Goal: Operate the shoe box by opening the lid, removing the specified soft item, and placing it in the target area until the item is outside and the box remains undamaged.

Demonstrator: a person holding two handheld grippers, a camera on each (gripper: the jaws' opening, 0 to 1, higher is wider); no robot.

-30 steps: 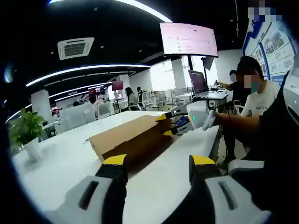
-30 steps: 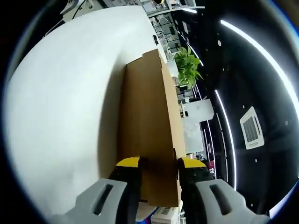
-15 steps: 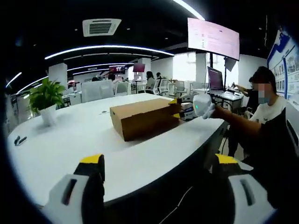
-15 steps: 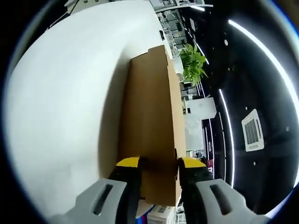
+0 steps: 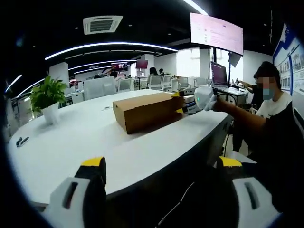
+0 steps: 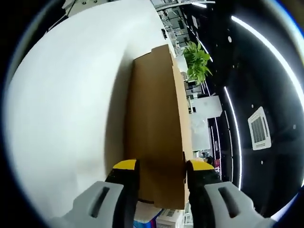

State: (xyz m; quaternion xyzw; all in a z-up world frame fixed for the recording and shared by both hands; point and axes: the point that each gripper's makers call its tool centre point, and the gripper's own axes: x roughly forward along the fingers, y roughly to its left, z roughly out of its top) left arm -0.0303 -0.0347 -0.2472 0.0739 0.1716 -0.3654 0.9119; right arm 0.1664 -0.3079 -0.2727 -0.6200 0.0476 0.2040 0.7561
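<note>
- Since a second ago the left tool [image 5: 161, 166] has been drawn well back from the shoe box [image 5: 147, 111], which was then just ahead of its yellow tips; the right tool [image 6: 160, 167] has stayed at the box end, with its jaws now set slightly wider.
- The shoe box is seen closed, lying flat on the white bench [image 5: 71, 142], with the bench edge between it and the left tool.
- The left tool is held wide, its jaws apart with nothing between them, below and in front of the bench edge.
- In the left gripper view the right tool [image 5: 179, 102] is found at the far right end of the shoe box, held by a white-gloved hand [image 5: 205, 97].
- In the right gripper view the near end of the shoe box [image 6: 156, 128] is straddled by the right tool, a yellow tip on each side of the box; whether the tips press on the cardboard cannot be told.
- A potted plant [image 5: 47, 97] stands on the bench, well to the left of the shoe box.
- A seated person [image 5: 270, 102] is seen to the right of the shoe box, beyond the bench.
</note>
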